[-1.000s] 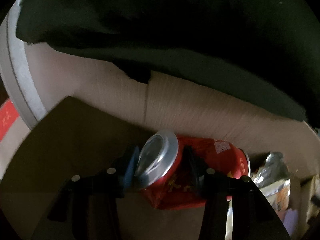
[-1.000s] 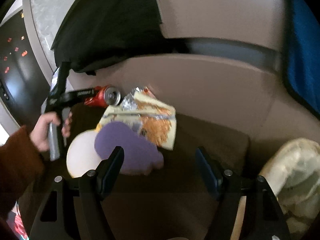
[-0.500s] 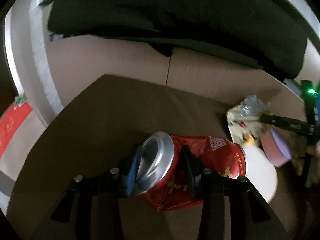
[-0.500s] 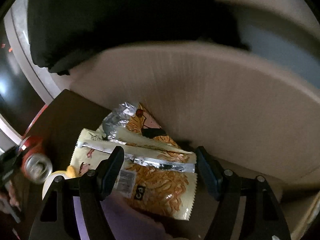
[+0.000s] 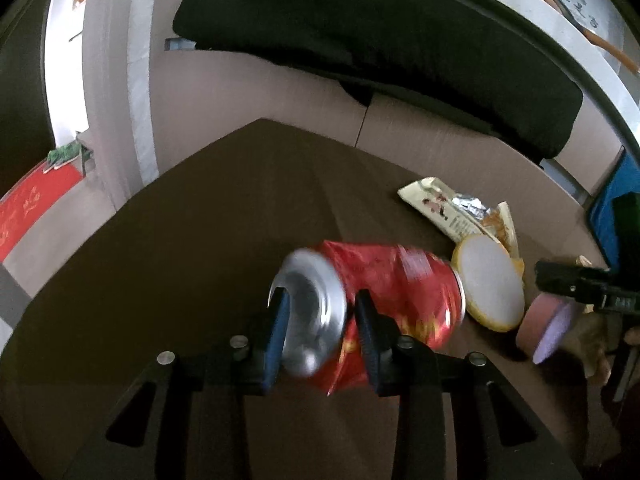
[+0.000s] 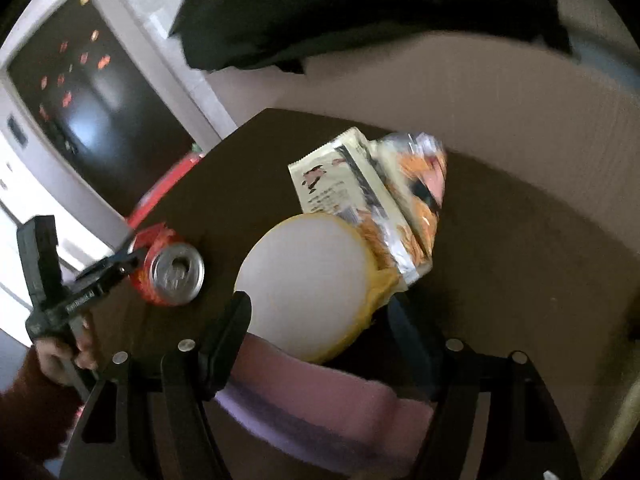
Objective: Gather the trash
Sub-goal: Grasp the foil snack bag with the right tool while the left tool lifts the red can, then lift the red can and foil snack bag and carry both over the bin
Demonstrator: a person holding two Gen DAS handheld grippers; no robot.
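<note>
My left gripper is shut on a crushed red can, its fingers pinching the can's silver top end above a brown cardboard surface. The can also shows in the right wrist view, held by the left gripper. My right gripper is open; its fingers straddle a pink-purple sponge and a round white lid with a yellow rim. A crumpled cream and orange snack wrapper lies just beyond the lid. In the left wrist view the lid, sponge and wrapper lie right of the can.
A cardboard wall rises behind the brown surface, with a black cloth draped over its top edge. A dark window with red stickers is at the left. A blue panel stands at the far right.
My left gripper has pulled back and up with the can, so more of the surface shows. My right gripper has drawn back from the wrapper; the lid and sponge now sit between its fingers.
</note>
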